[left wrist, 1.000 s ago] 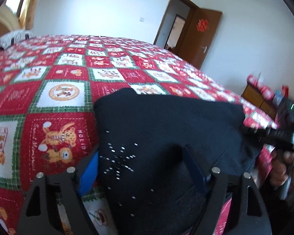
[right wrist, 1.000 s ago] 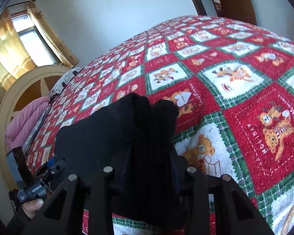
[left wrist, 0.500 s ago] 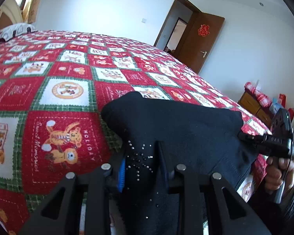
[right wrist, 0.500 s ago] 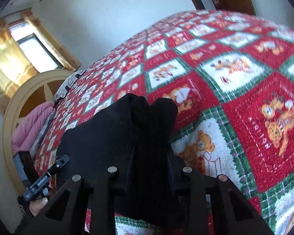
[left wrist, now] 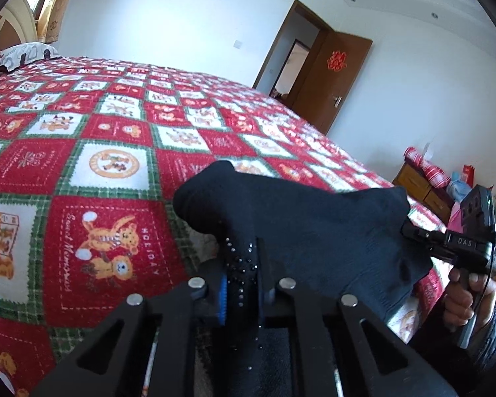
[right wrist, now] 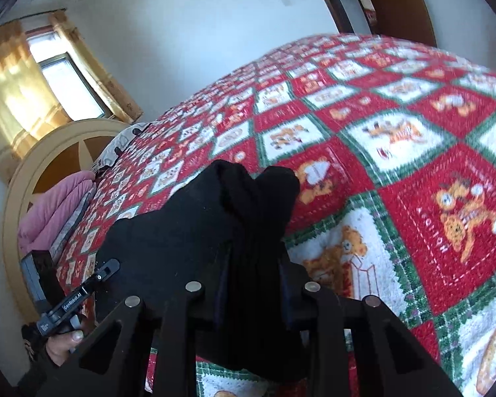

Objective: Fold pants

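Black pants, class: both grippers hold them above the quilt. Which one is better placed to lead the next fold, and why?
Neither clearly. The left gripper and right gripper are each shut on an edge of the black pants, lifted over the quilt. Probably both should carry the edge forward together.

Bed under a red, white and green patchwork blanket

A patterned pillow lay at its head; the black pants hung bunched above the blanket's near edge.
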